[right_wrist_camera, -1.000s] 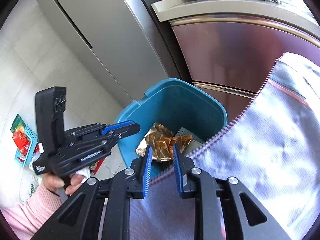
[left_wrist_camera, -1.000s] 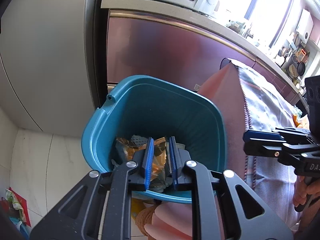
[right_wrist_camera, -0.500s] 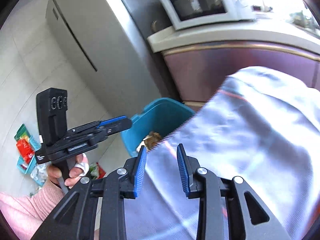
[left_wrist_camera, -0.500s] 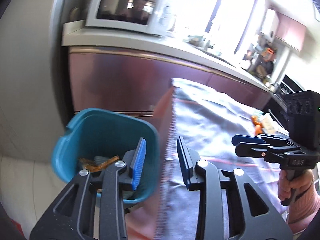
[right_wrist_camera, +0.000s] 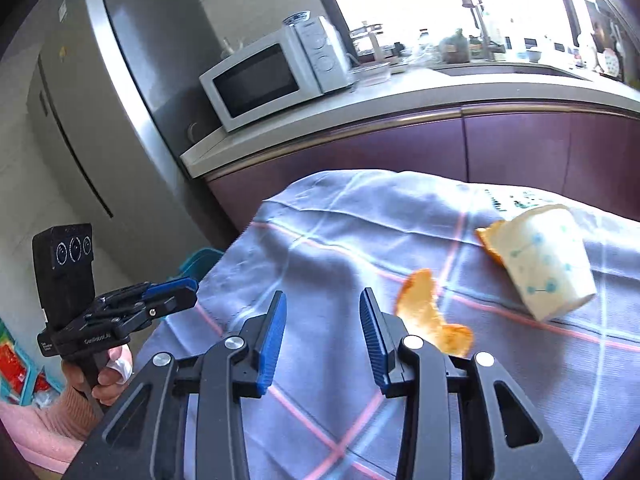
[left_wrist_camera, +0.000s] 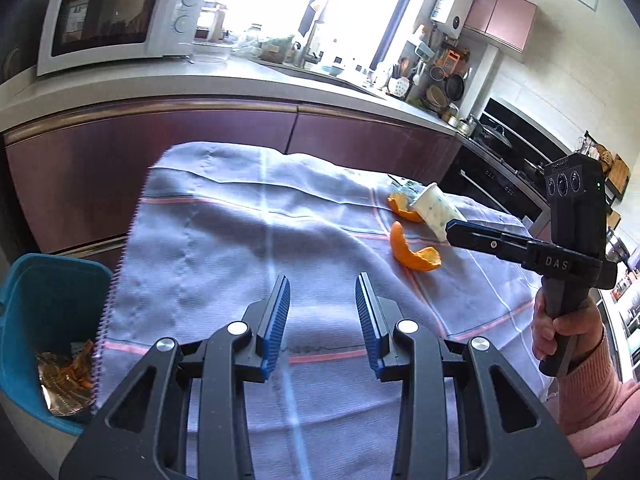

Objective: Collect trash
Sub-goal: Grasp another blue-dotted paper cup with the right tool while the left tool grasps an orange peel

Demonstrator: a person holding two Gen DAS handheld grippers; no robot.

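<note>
A curved orange peel (left_wrist_camera: 412, 250) lies on the grey-blue tablecloth (left_wrist_camera: 240, 240); it also shows in the right wrist view (right_wrist_camera: 430, 314). A tipped white paper cup (left_wrist_camera: 434, 210) with teal dots lies beyond it, beside a second peel (left_wrist_camera: 400, 205); the cup shows in the right wrist view (right_wrist_camera: 546, 262). My left gripper (left_wrist_camera: 323, 294) is open and empty over the cloth. My right gripper (right_wrist_camera: 322, 312) is open and empty, just left of the peel. A teal bin (left_wrist_camera: 36, 320) with gold wrappers (left_wrist_camera: 60, 376) stands left of the table.
A purple-fronted kitchen counter (left_wrist_camera: 200, 92) with a white microwave (left_wrist_camera: 112, 20) runs behind the table. A steel fridge (right_wrist_camera: 120, 120) stands at the left. Colourful packets (right_wrist_camera: 16, 364) lie on the floor.
Both grippers have swung away from the teal bin and up over the tablecloth. Both have opened wider. The peels and cup have come into view.
</note>
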